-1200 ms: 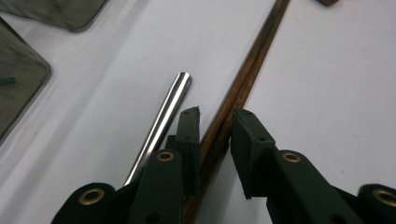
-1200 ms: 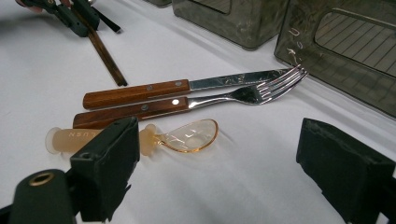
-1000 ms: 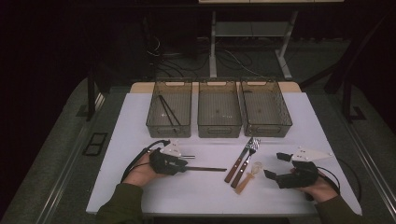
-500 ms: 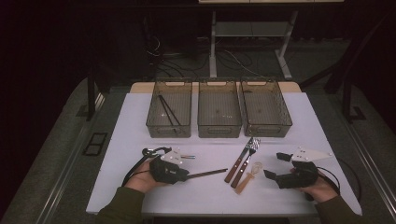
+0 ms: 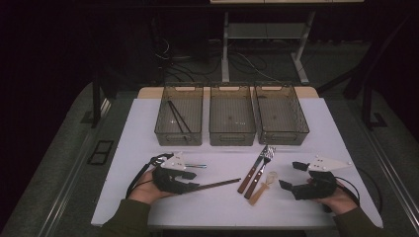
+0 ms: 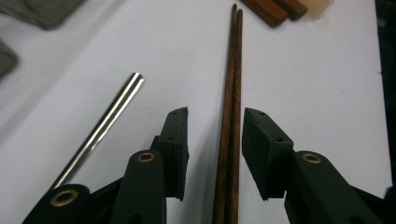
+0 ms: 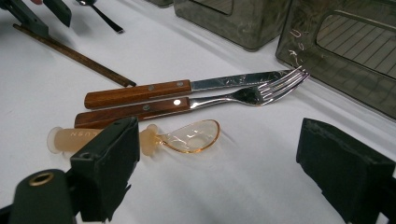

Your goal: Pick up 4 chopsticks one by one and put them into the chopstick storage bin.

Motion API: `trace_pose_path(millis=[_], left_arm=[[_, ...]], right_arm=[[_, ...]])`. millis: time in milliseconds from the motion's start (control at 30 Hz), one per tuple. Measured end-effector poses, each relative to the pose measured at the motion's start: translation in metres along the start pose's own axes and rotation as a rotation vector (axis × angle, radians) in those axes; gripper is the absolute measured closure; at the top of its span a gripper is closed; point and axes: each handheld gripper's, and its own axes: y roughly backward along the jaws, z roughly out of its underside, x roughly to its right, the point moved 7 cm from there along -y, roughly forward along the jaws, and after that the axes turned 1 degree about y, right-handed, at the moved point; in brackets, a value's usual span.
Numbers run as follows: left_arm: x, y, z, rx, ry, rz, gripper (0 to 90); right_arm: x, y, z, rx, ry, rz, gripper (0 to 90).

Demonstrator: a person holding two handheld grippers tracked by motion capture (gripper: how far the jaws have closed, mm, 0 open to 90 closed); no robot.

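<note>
The pair of brown wooden chopsticks (image 6: 232,116) lies flat on the white bench (image 5: 321,128), near its front edge and left of centre, with the tips pointing right toward the wooden-handled knife (image 5: 255,169) and fork (image 5: 262,171). The left claw (image 6: 215,140) is set astride the sticks near their thick end; its jaws have just been opening, and the pads (image 6: 177,140) are seen standing clear of the wood on both sides, so nothing is gripped. The right claw (image 7: 219,172) is held open and idle near the right front of the bench, just short of the amber plastic spoon (image 7: 187,136).

For the pickup to go well, both sticks should be kept centred between the pads, side by side, before the jaws are closed. The claw should be lowered until the pad tips nearly touch the bench, so that the thin sticks are caught and not rolled apart. The steel chopsticks (image 6: 105,123) lying just to the left should be left outside the grip. Since one pair (image 5: 178,117) already rests in the far left bin (image 5: 163,126), that bin is judged the likely destination, and a grasp nearer the middle would limit drooping.
</note>
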Motion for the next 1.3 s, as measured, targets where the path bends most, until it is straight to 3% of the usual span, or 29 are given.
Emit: trace_pose_path(millis=[233, 500, 1000, 1300], left_arm=[[-0.004, 0.020, 0.016, 0.036, 0.041, -0.011, 73.5], [0.000, 0.013, 0.024, -0.003, 0.055, 0.027, 81.3], [0.000, 0.009, 0.028, -0.031, 0.059, 0.038, 81.4], [-0.002, 0.006, 0.031, -0.057, 0.030, 0.004, 80.1]], right_arm=[[-0.001, -0.001, 0.000, -0.003, 0.002, -0.001, 13.5], [-0.001, -0.001, 0.000, -0.006, 0.005, 0.002, 13.5], [-0.001, -0.001, 0.001, -0.007, 0.007, 0.002, 13.5], [-0.001, -0.001, 0.000, -0.007, 0.007, 0.001, 13.5]])
